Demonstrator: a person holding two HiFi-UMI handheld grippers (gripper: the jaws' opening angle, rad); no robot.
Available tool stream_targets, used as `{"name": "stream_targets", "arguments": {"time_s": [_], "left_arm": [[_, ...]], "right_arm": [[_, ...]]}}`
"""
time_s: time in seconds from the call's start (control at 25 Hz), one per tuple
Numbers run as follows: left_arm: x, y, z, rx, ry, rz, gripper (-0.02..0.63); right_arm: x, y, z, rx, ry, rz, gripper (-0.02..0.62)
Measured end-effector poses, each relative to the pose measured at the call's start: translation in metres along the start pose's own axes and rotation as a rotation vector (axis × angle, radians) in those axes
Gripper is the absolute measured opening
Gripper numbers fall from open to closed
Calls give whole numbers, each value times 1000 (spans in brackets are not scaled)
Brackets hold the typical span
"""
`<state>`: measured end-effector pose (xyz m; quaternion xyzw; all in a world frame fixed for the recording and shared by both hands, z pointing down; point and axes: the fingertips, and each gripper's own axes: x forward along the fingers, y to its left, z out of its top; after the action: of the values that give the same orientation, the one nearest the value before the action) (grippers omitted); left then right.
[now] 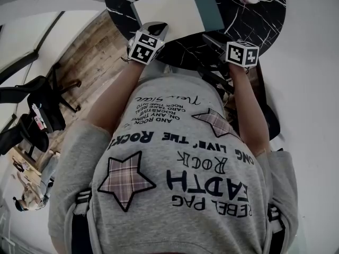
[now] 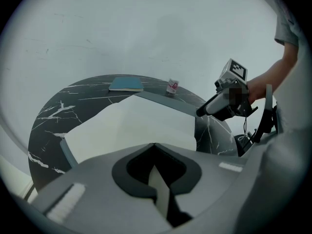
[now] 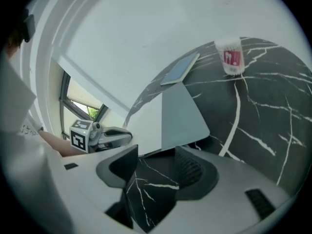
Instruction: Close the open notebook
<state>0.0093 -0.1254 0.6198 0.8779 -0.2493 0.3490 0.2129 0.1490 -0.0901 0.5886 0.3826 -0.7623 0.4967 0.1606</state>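
The open notebook [image 1: 170, 9] lies on the round black marble table [image 1: 265, 20], white page at left, grey-teal cover [image 1: 211, 4] at right. My left gripper [image 1: 158, 29] is at the notebook's near left edge. In the left gripper view its jaws [image 2: 158, 179] are closed to a thin slit with a strip of white page in it, and the white page [image 2: 126, 126] spreads ahead. My right gripper [image 1: 212, 38] stands open at the near right. Bare marble shows between its jaws [image 3: 156, 172], just short of the grey cover [image 3: 183, 113].
A closed teal notebook [image 2: 126, 85] and a small tub of cotton swabs [image 3: 231, 56] sit near the table's far edge. Black chairs [image 1: 32, 115] stand on the wooden floor at left. A white wall lies behind the table.
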Motion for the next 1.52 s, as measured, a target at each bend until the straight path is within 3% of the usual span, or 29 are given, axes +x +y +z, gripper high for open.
{"name": "stream_targets", "arguments": {"time_s": [0.2,0.52,0.72,0.84,1.16,1.28,1.52], "left_arm": [[0,2,-2,-2,3,7,9],[-1,4,-1,-6,-14,12,9],[0,3,2,-11,-30,8,9],[-1,4,2,-7,-36,9,9],[-1,4,3,-14,-46,6,9],[0,4,1,-20,-40,9,9],[0,3,1,-7,-44,9,9]], "right_arm": [[-7,16,19,-114,-69,56,222],[-17,50,27,-293,-68,168,222],[-15,92,25,-419,-19,309,221],[-6,104,19,-451,52,332,221],[16,19,-2,44,84,151,222],[28,12,0,247,58,155,222],[33,5,0,349,50,119,222]]}}
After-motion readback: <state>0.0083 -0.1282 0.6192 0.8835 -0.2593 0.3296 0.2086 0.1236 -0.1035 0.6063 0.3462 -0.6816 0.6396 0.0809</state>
